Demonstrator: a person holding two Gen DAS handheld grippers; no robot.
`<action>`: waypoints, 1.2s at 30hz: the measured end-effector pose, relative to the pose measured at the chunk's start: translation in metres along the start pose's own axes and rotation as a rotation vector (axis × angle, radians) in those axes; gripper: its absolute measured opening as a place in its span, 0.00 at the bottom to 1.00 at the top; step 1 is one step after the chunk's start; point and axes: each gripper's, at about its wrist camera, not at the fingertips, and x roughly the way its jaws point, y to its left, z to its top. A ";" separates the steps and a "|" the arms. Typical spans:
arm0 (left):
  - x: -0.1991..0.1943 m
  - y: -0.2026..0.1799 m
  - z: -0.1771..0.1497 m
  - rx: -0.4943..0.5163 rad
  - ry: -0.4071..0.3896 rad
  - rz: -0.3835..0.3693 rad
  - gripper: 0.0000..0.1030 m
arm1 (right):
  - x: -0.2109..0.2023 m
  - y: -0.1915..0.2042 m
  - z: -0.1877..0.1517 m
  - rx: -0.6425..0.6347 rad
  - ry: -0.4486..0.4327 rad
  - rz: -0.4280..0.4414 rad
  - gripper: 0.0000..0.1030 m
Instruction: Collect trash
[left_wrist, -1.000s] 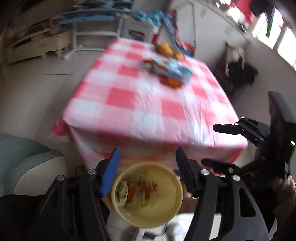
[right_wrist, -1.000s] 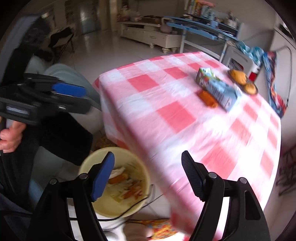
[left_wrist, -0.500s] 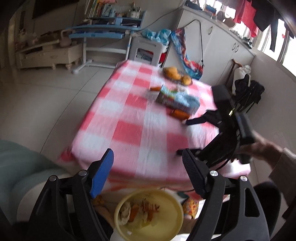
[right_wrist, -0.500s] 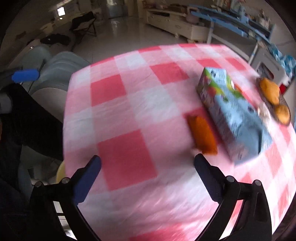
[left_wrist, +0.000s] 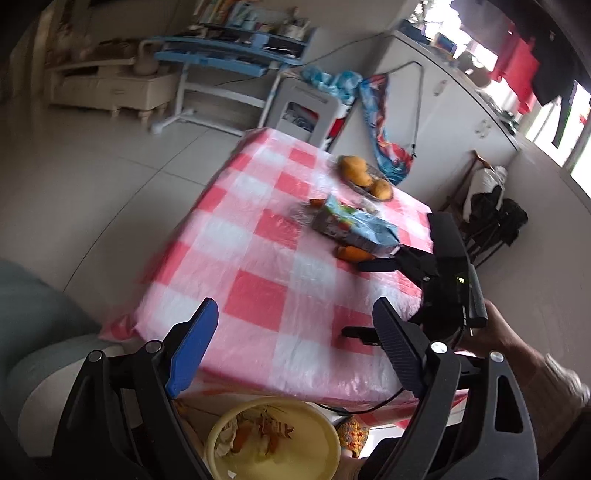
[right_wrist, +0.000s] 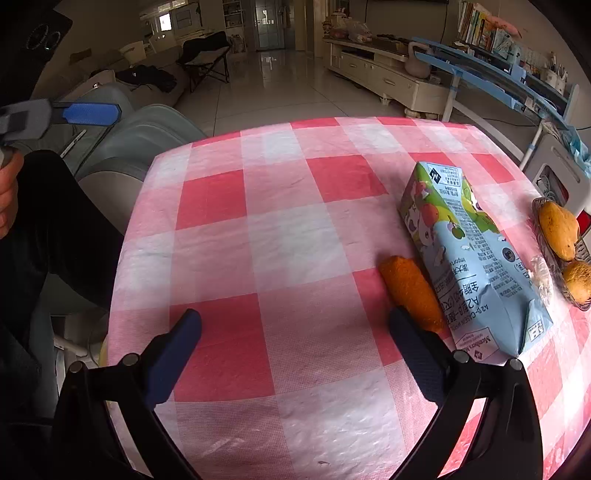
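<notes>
Both wrist views look steeply down over the checked table (right_wrist: 295, 221), the right closer, sharing the carton (left_wrist: 356, 230).

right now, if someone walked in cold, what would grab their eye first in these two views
The red-and-white checked tablecloth fills both views. On its far right lies a light blue printed milk carton on its side, with an orange peel strip touching its near edge. Below the table's near edge sits a pale yellow round bin holding scraps, and the open right gripper hovers empty over the cloth beside the peel.
</notes>
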 end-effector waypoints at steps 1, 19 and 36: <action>0.000 0.002 -0.001 -0.004 -0.003 0.006 0.80 | 0.000 0.000 0.000 0.000 0.000 0.000 0.94; -0.008 -0.027 -0.011 0.172 -0.006 0.022 0.83 | 0.000 -0.001 0.000 0.000 0.000 0.000 0.94; 0.005 -0.025 -0.011 0.099 0.033 -0.042 0.83 | 0.001 -0.001 0.000 0.000 -0.001 0.001 0.94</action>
